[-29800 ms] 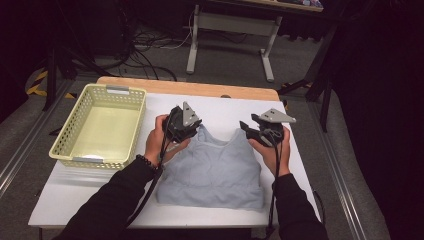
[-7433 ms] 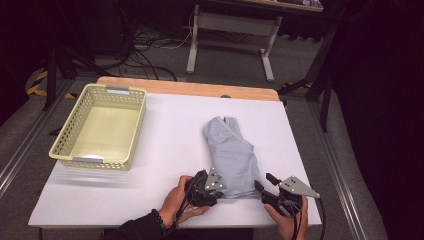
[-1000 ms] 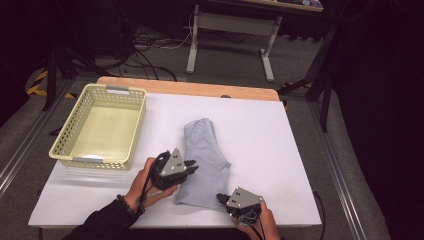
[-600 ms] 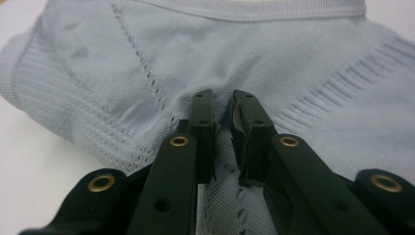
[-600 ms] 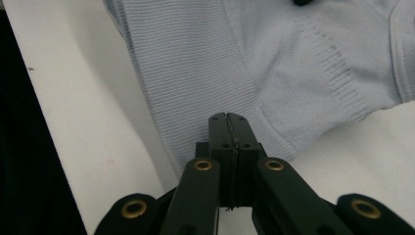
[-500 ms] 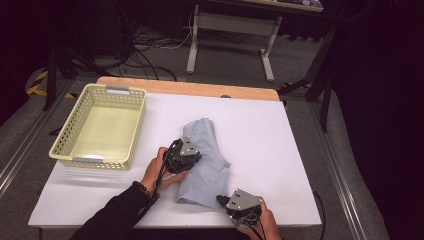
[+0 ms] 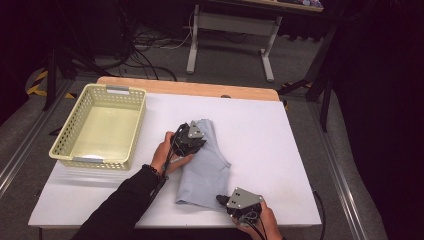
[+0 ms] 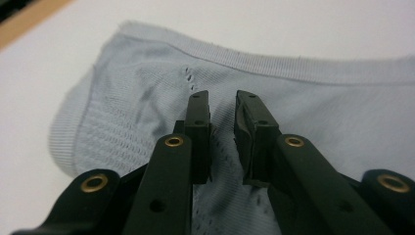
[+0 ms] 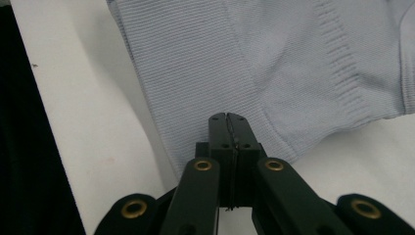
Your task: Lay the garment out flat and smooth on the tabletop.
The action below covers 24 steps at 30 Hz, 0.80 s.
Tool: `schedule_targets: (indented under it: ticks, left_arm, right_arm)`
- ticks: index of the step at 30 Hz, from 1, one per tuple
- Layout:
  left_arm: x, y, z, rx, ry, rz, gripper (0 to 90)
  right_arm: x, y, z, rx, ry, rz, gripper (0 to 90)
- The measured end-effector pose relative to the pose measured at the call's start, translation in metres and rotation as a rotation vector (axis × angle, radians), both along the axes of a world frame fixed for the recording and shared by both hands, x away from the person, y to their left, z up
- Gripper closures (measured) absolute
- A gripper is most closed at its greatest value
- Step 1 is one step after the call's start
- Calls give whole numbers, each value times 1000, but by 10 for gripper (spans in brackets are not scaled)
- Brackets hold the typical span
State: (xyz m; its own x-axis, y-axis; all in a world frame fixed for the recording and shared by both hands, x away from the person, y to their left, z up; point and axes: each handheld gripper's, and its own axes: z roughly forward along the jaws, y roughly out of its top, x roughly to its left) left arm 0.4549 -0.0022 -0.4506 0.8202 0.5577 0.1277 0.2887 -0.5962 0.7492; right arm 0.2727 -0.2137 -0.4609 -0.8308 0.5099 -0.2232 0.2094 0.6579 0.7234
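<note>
Folded blue top point(image 7: 207, 160) sits mid-frame on the white surface point(image 7: 280, 150). Right hand-held gripper point(image 9: 228, 117) pinches its bottom hem; left hand-held gripper point(image 8: 222, 105) hovers slightly spread over the upper part. I'd anchor the hem while folding.

The high view looks forward and down from above the person's side of the worktop point(image 7: 300, 150), far enough back to take in its whole white top, the basket point(image 7: 100, 127) at left and the floor beyond. The left gripper view sits very near the pale blue garment point(image 8: 318, 112), looking along its 2 black jaws at a low angle (worktop edge in the far corner). The right gripper view looks more steeply down — just as near. All 3 views share the garment on the white top.
</note>
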Motion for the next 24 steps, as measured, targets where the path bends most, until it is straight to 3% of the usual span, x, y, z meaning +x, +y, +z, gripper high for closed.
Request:
schedule_targets:
  ticks: [4, 8, 10, 11, 12, 14, 15, 18, 19, 22, 24]
  left_arm:
    - [5, 1, -8, -14, 59, 10, 782]
    - [0, 2, 0, 42, 9, 31, 737]
    - [-7, 4, 8, 11, -23, 35, 728]
    - [-14, 8, 17, -37, -50, 27, 719]
    - [-14, 8, 17, -37, -50, 27, 717]
    - [-34, 13, 32, -68, -103, -11, 713]
    - [-34, 13, 32, -68, -103, -11, 712]
    - [-61, 21, 41, -85, -145, -62, 715]
    - [-78, 28, 41, -100, -171, -103, 752]
    - [-98, 37, 37, -86, -174, -150, 791]
    - [-108, 41, 32, -82, -148, -174, 806]
  right_arm:
    - [0, 0, 0, 0, 0, 0, 900]
    - [1, 0, 0, 2, 3, 2, 899]
    - [0, 0, 0, 2, 3, 2, 899]
    - [0, -1, 0, 5, 3, 1, 899]
    - [0, -1, 0, 5, 3, 1, 899]
    - [1, -1, 0, 12, 6, 0, 898]
    - [1, -1, 0, 14, 6, -2, 897]
    - [0, -2, 0, 22, 1, -12, 898]
    - [-1, -3, 3, 36, -10, -13, 899]
    - [0, -8, 12, 105, -17, -29, 898]
    - [5, -15, 20, 143, -46, -52, 889]
